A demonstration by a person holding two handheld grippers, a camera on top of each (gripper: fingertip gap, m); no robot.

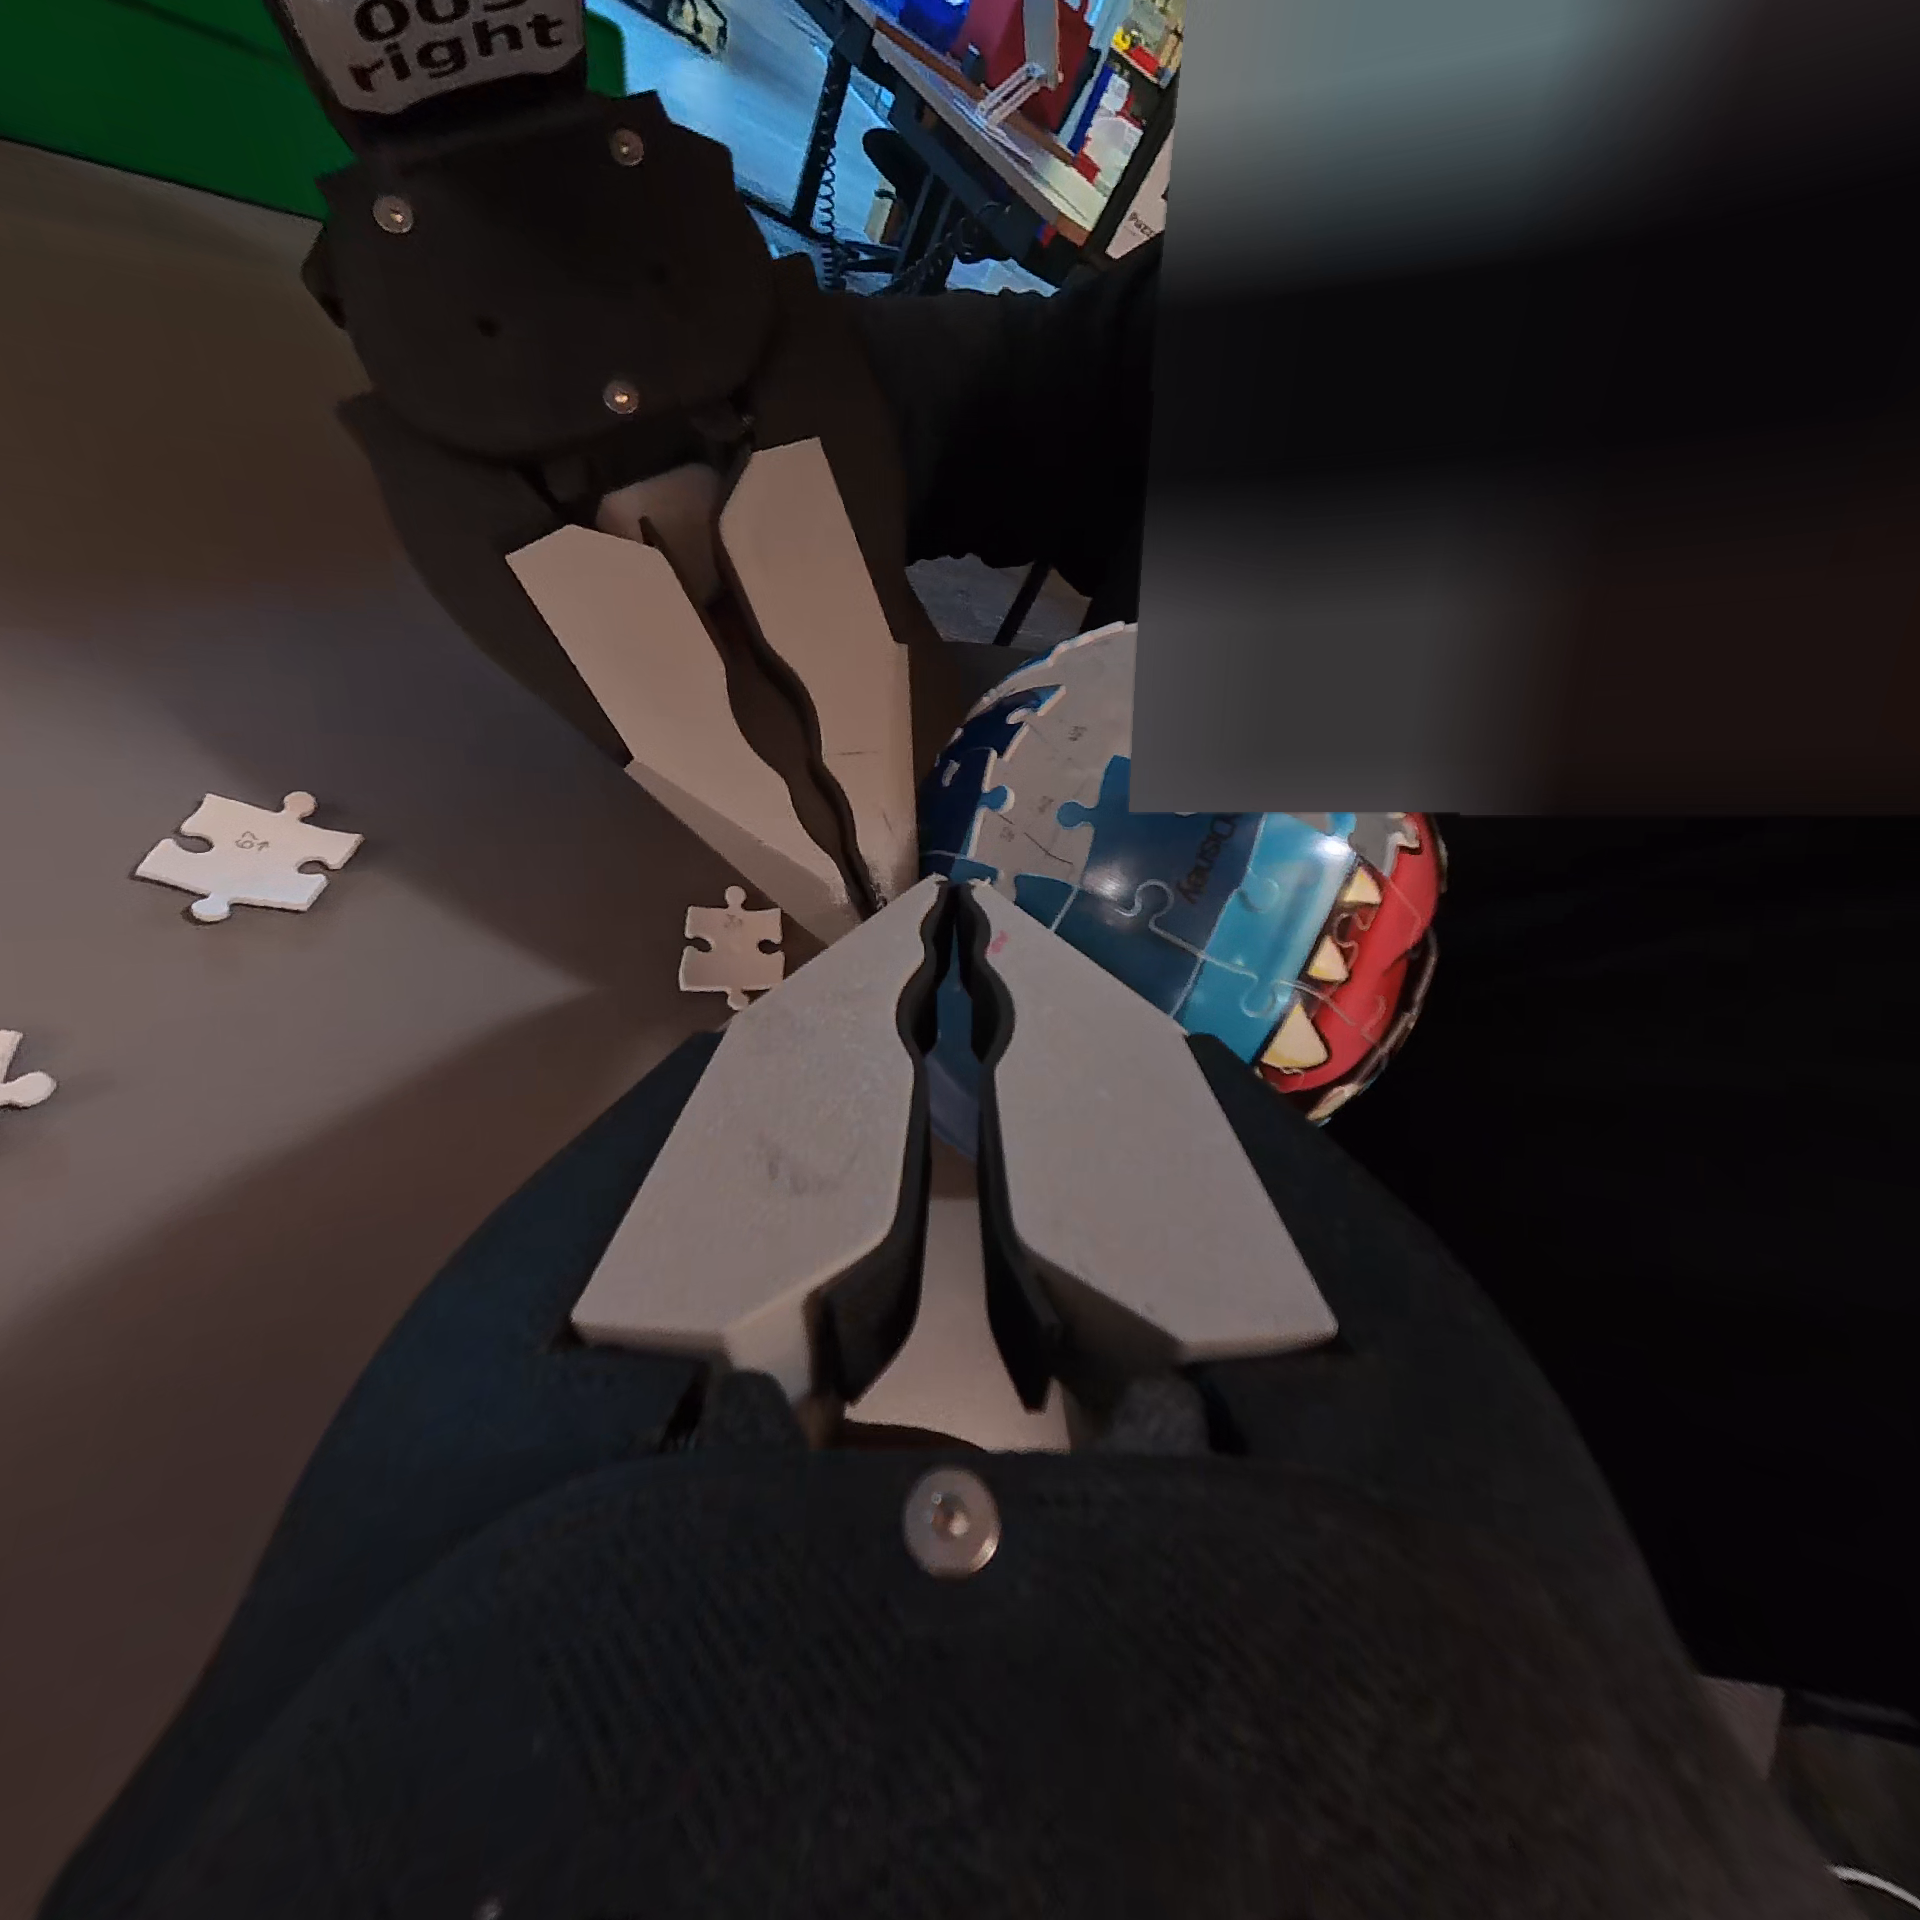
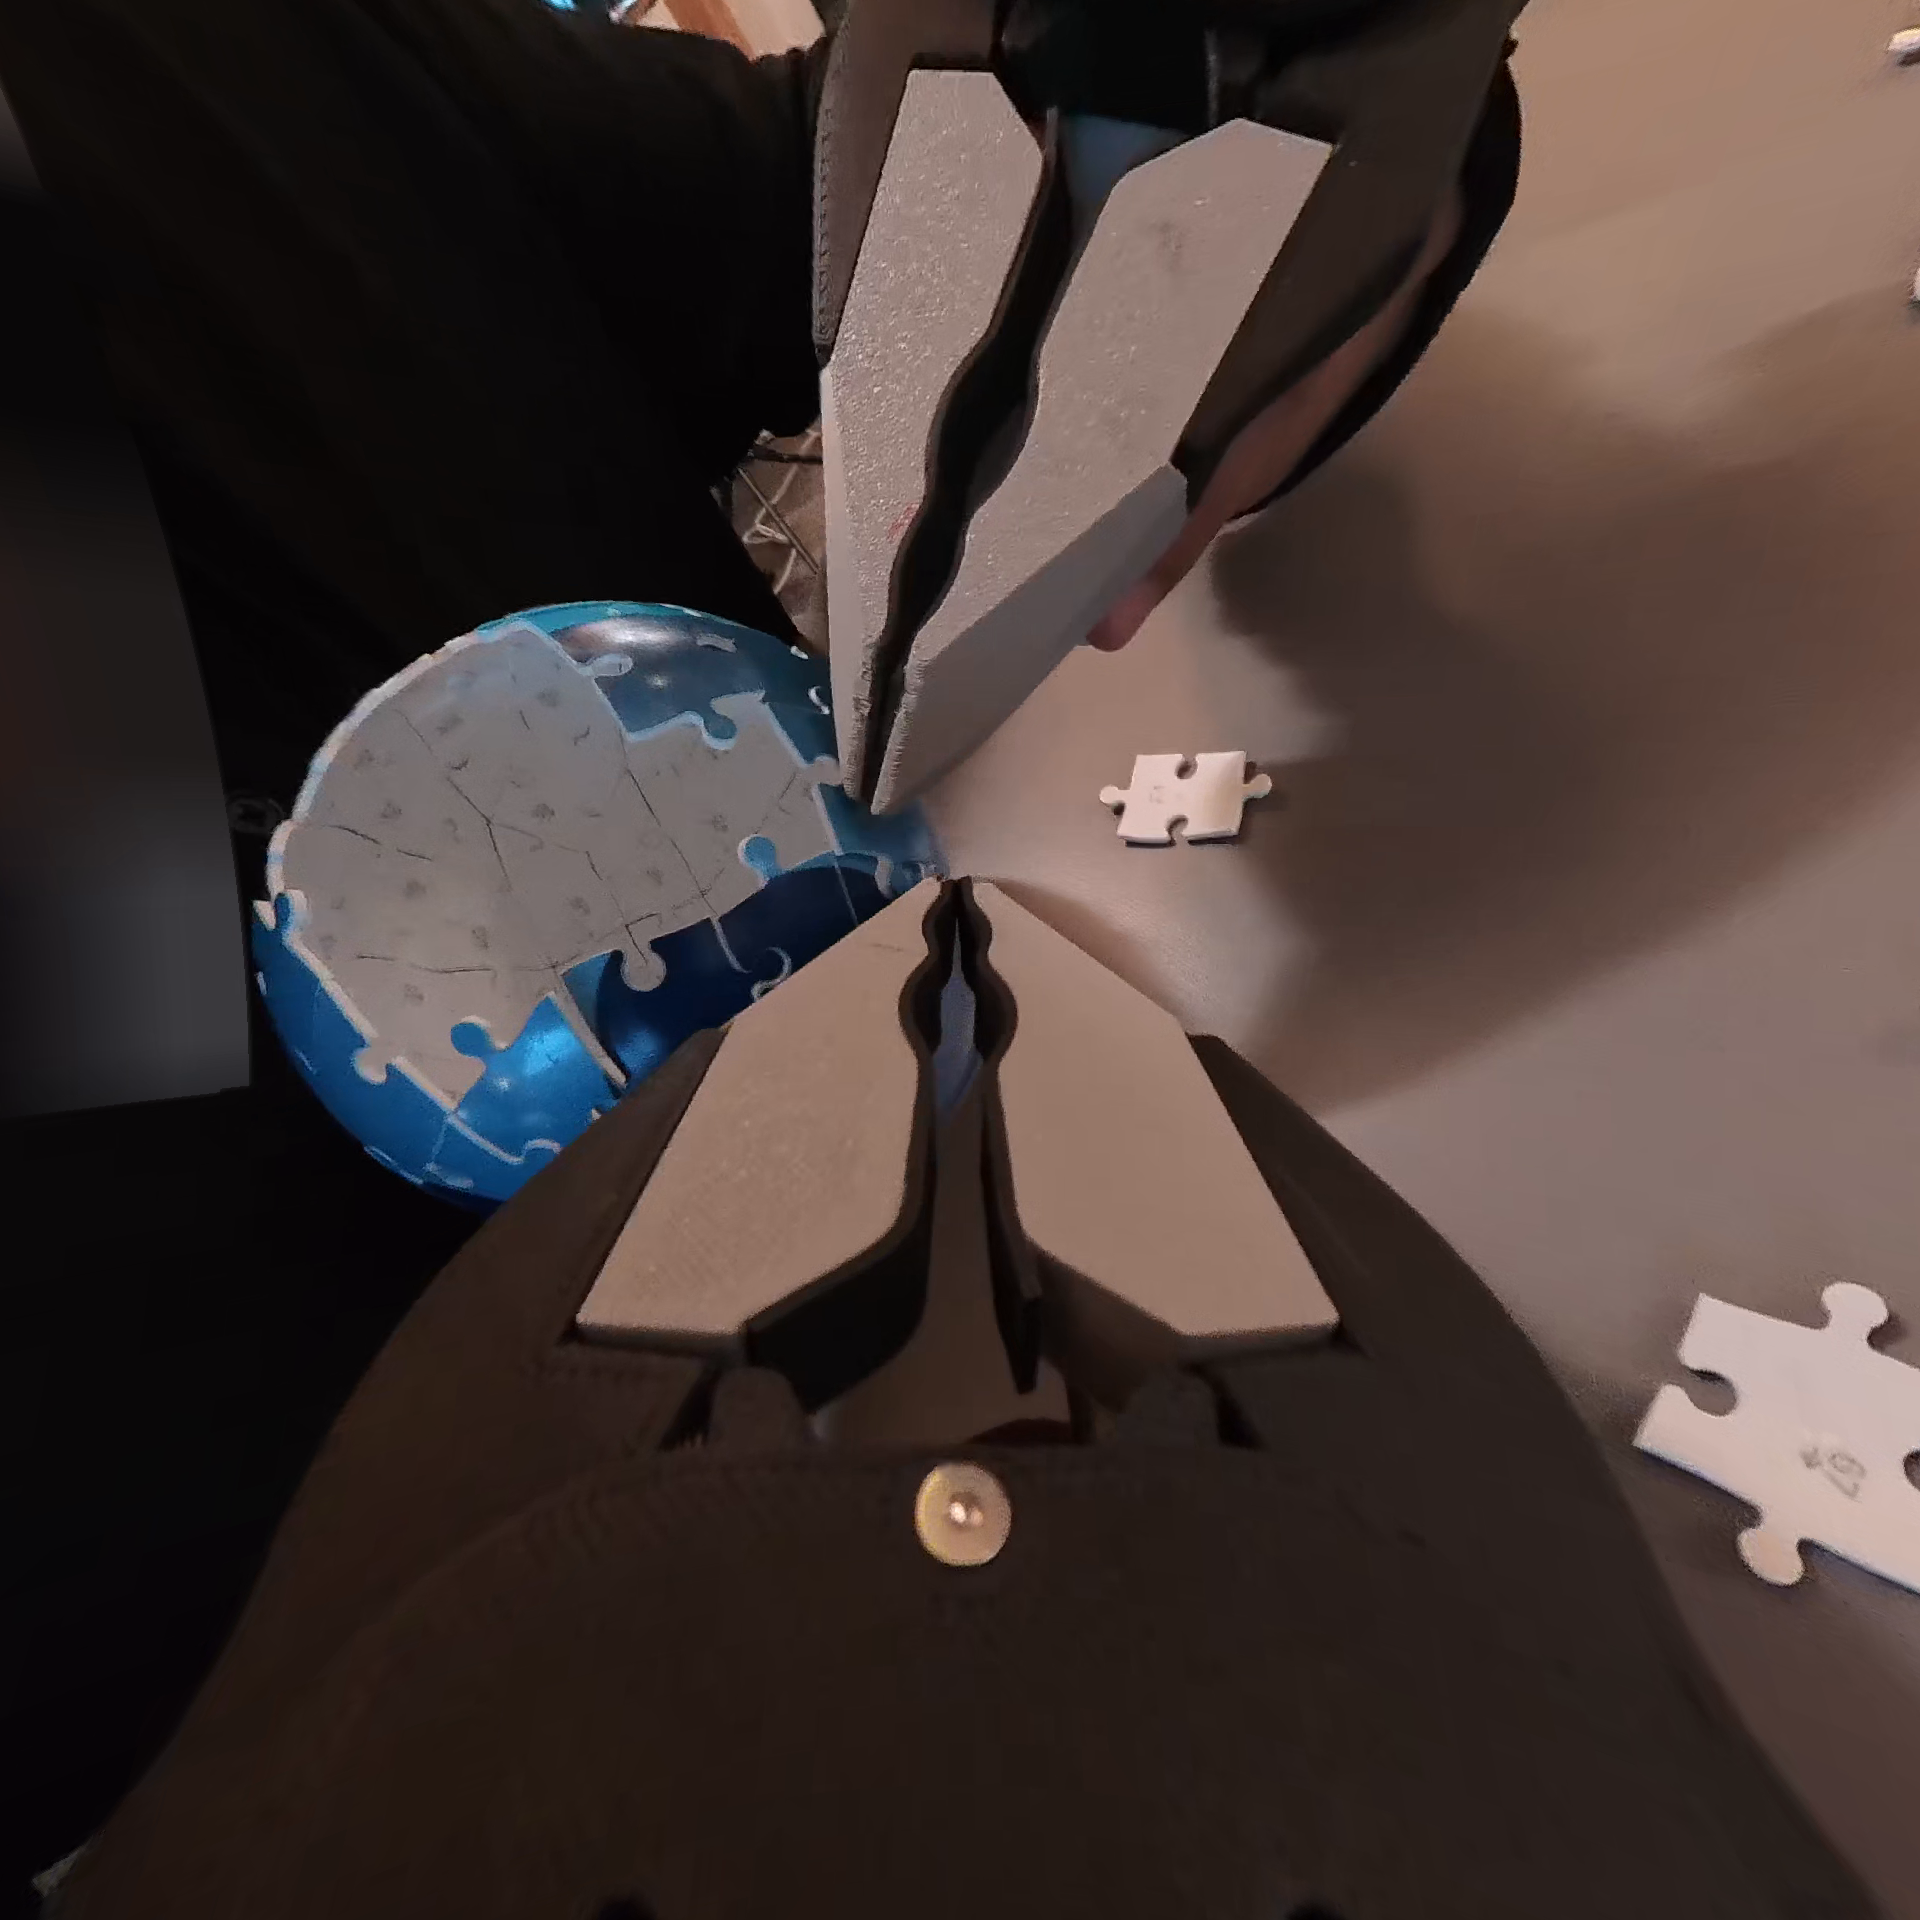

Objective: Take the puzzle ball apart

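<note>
Only the left wrist view shows the puzzle ball's [image 1: 1226,925] red toothed print; the right shows its grey inner shell. Both the left gripper [image 1: 951,899] and right gripper [image 2: 951,894] are pinched onto its rim, above a grey table [image 2: 1558,623] with loose pieces [image 2: 1184,798].

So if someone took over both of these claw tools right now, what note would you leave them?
Left gripper: jaws shut on the open rim of the blue shiny puzzle ball.
Right gripper: jaws shut at that same rim.
Ball: at the edge of the grey table, partly opened, grey inside showing.
Done: at least three white loose puzzle pieces lie face down on the table.
Left: most of the shell.
</note>
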